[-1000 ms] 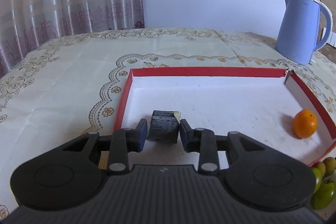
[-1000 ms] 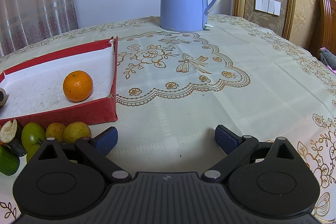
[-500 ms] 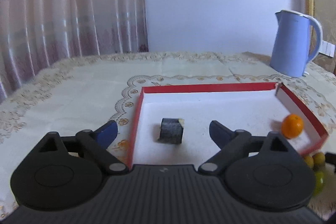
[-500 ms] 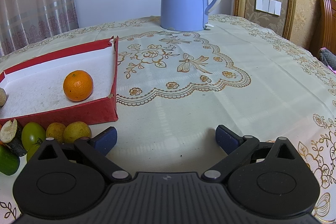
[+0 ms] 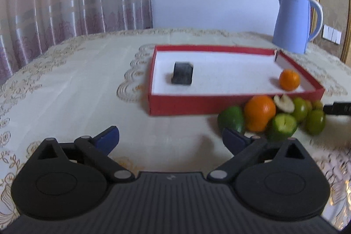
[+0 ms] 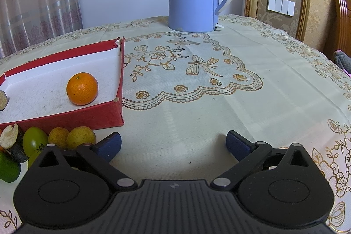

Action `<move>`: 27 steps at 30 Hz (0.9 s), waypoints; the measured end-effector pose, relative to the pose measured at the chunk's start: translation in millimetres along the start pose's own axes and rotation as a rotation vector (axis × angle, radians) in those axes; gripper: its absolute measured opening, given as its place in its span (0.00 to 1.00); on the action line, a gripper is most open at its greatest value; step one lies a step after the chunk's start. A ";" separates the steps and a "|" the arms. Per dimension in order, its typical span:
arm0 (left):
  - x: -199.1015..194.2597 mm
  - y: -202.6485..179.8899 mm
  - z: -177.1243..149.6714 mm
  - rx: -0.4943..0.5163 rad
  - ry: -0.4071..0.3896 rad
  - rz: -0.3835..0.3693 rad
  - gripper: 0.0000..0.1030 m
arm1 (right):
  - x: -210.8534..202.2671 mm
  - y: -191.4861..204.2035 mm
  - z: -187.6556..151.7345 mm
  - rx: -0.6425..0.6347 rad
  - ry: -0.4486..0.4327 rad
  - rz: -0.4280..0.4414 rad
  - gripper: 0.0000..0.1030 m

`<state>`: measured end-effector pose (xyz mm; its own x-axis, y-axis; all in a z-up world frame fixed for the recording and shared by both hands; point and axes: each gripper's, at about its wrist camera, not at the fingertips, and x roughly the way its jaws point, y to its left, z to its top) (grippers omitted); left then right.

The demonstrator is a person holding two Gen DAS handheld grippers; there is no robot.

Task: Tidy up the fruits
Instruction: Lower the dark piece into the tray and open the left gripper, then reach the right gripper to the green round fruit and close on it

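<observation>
— Where are your jaws?

— My left gripper [image 5: 170, 139] has its jaws opening, with nothing between them. My right gripper [image 6: 173, 145] is spread wide over bare cloth.

— And the fruit?

— A dark cut piece [image 5: 182, 72] and a small orange [image 5: 289, 79] lie in the red tray [image 5: 188, 104]. The rest are heaped [image 5: 272, 116] on the surface, just beside its near wall.
</observation>
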<state>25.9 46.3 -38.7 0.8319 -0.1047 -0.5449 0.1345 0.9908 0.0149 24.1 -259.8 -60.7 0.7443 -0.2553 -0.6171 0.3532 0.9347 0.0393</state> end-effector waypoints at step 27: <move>19.4 6.5 -1.1 -0.018 0.071 0.018 1.00 | -63.1 17.0 -28.8 -0.078 -0.124 0.240 0.99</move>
<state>42.4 50.8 -50.1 0.7935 -0.0811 -0.6031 0.1097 0.9939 0.0106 -33.1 -220.7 -43.7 0.8670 -0.0479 -0.4960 0.1169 0.9871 0.1091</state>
